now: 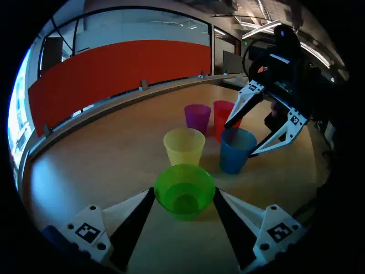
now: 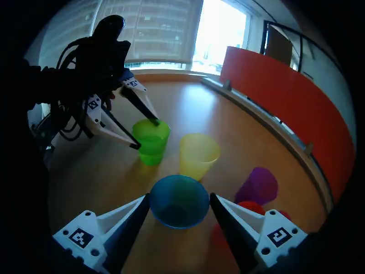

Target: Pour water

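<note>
A green cup (image 1: 185,203) stands on the wooden table (image 1: 105,164) between the fingers of my left gripper (image 1: 184,190), which press on both its sides. My right gripper (image 2: 179,195) is shut the same way on a blue cup (image 2: 178,208). The left gripper view shows the right gripper (image 1: 239,140) around the blue cup (image 1: 235,155) at the right. In the right gripper view the left gripper (image 2: 147,134) clasps the green cup (image 2: 150,141) at the left. Both cups are upright, and I see no water in them.
A yellow cup (image 1: 184,146) stands between the green and blue ones. A purple cup (image 1: 197,118) and a red cup (image 1: 221,114) stand behind. A red partition (image 1: 118,73) runs along the table's far edge. Hands and dark sleeves (image 2: 68,86) hold the grippers.
</note>
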A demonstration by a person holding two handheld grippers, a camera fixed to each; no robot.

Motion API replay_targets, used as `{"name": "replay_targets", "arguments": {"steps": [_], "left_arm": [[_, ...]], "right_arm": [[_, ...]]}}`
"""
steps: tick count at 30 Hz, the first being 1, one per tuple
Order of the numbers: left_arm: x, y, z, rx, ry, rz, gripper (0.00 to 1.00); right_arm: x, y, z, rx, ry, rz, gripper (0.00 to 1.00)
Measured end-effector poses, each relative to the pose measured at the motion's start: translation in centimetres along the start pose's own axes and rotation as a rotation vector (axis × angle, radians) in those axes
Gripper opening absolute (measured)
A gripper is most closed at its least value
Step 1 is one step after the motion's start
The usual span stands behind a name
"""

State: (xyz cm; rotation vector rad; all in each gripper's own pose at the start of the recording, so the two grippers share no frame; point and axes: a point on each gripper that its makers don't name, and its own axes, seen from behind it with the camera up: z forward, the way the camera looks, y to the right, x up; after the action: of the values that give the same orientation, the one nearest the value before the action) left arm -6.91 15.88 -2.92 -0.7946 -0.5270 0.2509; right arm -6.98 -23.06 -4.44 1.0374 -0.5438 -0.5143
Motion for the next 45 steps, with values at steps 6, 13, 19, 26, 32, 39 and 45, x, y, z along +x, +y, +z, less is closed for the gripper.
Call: {"name": "replay_targets", "arguments": {"steps": [6, 13, 19, 26, 32, 39, 45], "left_arm": [[0.6, 0.1, -0.5, 0.010, 0.014, 0.015, 0.92], [1.8, -0.1, -1.1, 0.024, 0.040, 0.017, 0.93], [3.3, -0.6, -2.1, 0.051, 0.076, 0.018, 0.93], [4.5, -0.4, -3.4, 0.062, 0.108, 0.007, 0.93], [4.8, -0.1, -4.4, 0.070, 0.124, 0.001, 0.93], [5.3, 0.1, -5.4, 0.086, 0.151, -0.014, 0.93], [5.4, -0.1, -6.2, 0.102, 0.166, -0.027, 0.93]], "right_arm": [[0.8, 0.0, -0.3, -0.005, 0.018, -0.006, 1.00], [1.9, 0.0, -0.9, -0.011, 0.043, -0.013, 1.00], [2.7, 0.0, -1.8, -0.023, 0.067, -0.012, 1.00], [3.2, -0.4, -3.2, -0.037, 0.091, -0.010, 1.00], [2.8, -0.4, -4.7, -0.064, 0.101, 0.001, 1.00], [1.8, -0.2, -6.8, -0.102, 0.113, 0.035, 1.00], [0.8, 0.0, -8.3, -0.126, 0.119, 0.062, 1.00]]}}
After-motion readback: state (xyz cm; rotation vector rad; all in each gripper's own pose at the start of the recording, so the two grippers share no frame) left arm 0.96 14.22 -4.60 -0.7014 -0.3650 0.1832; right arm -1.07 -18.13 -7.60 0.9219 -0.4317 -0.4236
